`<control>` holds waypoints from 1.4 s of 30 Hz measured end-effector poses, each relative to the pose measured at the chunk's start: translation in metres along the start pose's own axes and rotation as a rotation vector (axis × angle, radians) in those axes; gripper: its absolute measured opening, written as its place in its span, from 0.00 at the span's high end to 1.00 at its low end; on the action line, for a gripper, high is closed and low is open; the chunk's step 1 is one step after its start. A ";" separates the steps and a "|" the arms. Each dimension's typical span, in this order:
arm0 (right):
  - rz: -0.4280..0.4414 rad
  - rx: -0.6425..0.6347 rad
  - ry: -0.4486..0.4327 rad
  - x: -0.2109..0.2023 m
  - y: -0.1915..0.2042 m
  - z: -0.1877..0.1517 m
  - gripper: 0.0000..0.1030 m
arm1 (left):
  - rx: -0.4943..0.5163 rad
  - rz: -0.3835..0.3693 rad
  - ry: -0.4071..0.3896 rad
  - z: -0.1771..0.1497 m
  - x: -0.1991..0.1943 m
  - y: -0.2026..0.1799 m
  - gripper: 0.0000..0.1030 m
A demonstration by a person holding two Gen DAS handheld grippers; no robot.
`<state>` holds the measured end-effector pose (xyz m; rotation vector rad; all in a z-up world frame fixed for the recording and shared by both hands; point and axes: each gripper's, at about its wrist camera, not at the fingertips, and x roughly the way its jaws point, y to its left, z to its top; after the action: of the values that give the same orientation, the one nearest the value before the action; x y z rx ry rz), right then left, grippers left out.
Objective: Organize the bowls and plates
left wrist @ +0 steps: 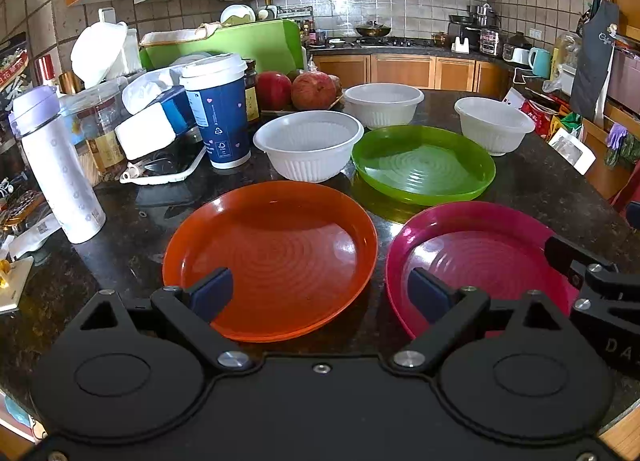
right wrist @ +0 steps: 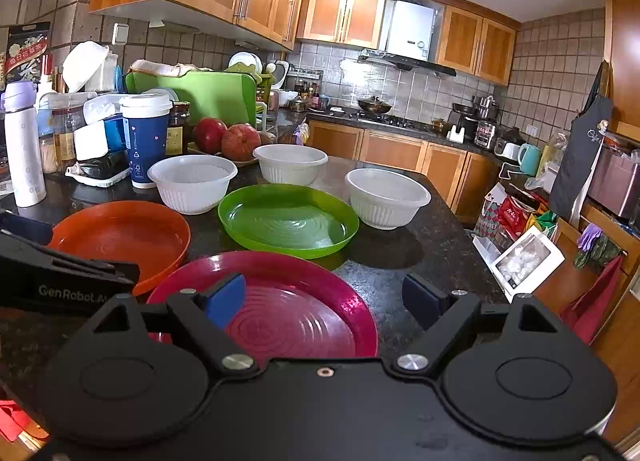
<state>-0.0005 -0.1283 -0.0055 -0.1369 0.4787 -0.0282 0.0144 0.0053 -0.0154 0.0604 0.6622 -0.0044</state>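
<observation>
On the dark stone counter (left wrist: 528,185) lie an orange plate (left wrist: 276,257), a pink plate (left wrist: 480,261) and a green plate (left wrist: 424,165). Three white ribbed bowls stand behind them: left (left wrist: 308,145), middle (left wrist: 384,103), right (left wrist: 494,123). My left gripper (left wrist: 320,295) is open and empty, low over the near edges of the orange and pink plates. My right gripper (right wrist: 324,299) is open and empty over the pink plate (right wrist: 296,309). The right wrist view also shows the orange plate (right wrist: 124,237), the green plate (right wrist: 288,221) and the bowls (right wrist: 192,181) (right wrist: 290,163) (right wrist: 386,197).
Clutter fills the counter's left side: a white bottle (left wrist: 56,165), a blue paper cup (left wrist: 218,109), jars, a tissue pack (left wrist: 160,117), red fruit (left wrist: 296,89) and a green cutting board (left wrist: 240,45). The counter's right edge drops to bags and boxes (right wrist: 516,257).
</observation>
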 end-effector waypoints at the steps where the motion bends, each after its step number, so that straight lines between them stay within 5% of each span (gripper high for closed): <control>1: 0.000 0.000 -0.001 0.000 0.000 0.000 0.14 | 0.000 0.003 -0.002 0.000 0.000 0.000 0.09; 25: -0.002 0.021 -0.012 0.007 0.005 0.002 0.28 | 0.005 -0.028 0.009 0.007 0.008 0.014 0.11; 42: -0.088 0.082 0.065 0.015 0.006 -0.001 0.30 | 0.105 -0.204 0.041 0.012 0.019 0.030 0.11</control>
<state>0.0120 -0.1237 -0.0143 -0.0763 0.5349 -0.1390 0.0372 0.0344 -0.0156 0.0940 0.7066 -0.2347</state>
